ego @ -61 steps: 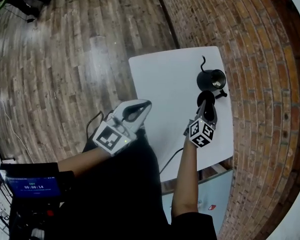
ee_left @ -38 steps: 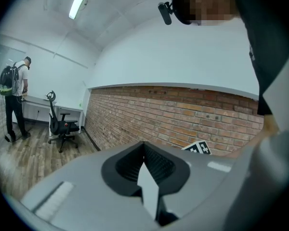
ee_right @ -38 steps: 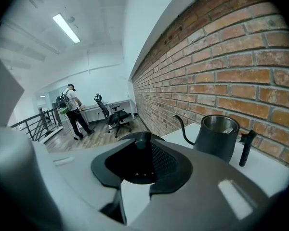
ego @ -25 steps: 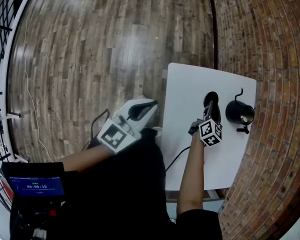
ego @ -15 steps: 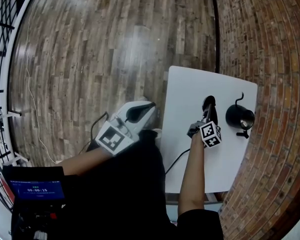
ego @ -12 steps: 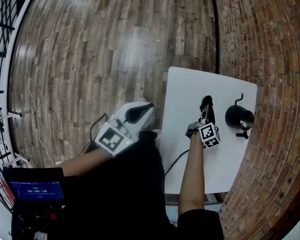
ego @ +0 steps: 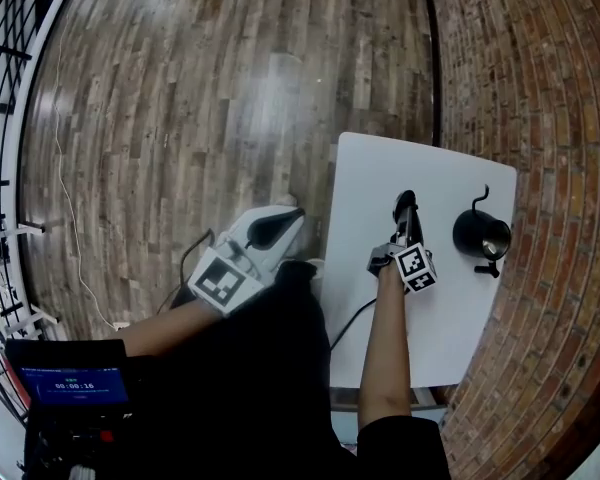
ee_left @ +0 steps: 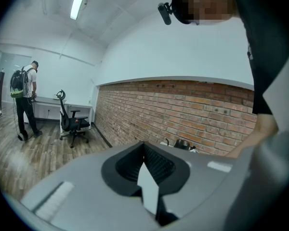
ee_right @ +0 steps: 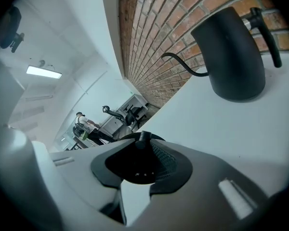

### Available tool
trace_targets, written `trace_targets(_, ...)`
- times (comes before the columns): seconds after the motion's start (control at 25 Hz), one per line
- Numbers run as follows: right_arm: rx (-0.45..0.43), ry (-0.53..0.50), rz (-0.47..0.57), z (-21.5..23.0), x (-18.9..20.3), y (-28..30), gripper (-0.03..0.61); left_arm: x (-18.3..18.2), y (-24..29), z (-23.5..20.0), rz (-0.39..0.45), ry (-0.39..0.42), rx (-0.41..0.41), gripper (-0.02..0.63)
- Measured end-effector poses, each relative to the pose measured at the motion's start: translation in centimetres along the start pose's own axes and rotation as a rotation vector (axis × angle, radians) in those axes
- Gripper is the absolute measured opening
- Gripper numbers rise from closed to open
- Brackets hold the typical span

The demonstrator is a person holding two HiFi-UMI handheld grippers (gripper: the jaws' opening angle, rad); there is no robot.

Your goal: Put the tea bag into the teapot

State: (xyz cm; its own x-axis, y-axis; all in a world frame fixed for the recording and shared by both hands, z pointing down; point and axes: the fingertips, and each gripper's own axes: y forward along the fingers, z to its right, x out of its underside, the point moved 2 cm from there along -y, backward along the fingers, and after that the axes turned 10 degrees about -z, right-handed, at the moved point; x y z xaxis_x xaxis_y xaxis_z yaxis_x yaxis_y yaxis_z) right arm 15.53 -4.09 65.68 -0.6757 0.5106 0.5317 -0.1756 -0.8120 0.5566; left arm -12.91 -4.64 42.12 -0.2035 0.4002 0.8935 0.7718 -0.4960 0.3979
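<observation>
Tea bag (ee_left: 148, 189): pinching what looks like it, a white pointed slip standing upright, between the closed jaws of the left tool (ego: 288, 218), off the left edge of the white surface (ego: 380, 168) and over the wooden floor (ego: 180, 118). Clamping the black knobbed lid (ee_right: 143, 137) in the right tool (ego: 405, 213), jaws partway apart around it, low over the middle of the surface. Leaving the teapot (ego: 478, 236) seemingly open-topped by the brick wall (ego: 550, 118), just right of the right tool and well apart from the left. Judging the coming move: carrying the tea bag rightward across the surface, past the lid, then lowering it long axis upright into the mouth; sitting nearer with the right tool, yet holding the bag in the left.
</observation>
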Motion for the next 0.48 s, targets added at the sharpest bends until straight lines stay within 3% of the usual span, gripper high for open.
trace_targets(0.16,-0.041,0.048,-0.011,-0.1,0.6,0.5,0.092,-0.4,-0.5,0.0,0.036,-0.009,-0.003,0.0)
trace_targets(0.48,-0.093,0.145,-0.029,0.1,2.4,1.0,0.092,0.3,-0.9,0.3,0.025,-0.017,0.007,0.0)
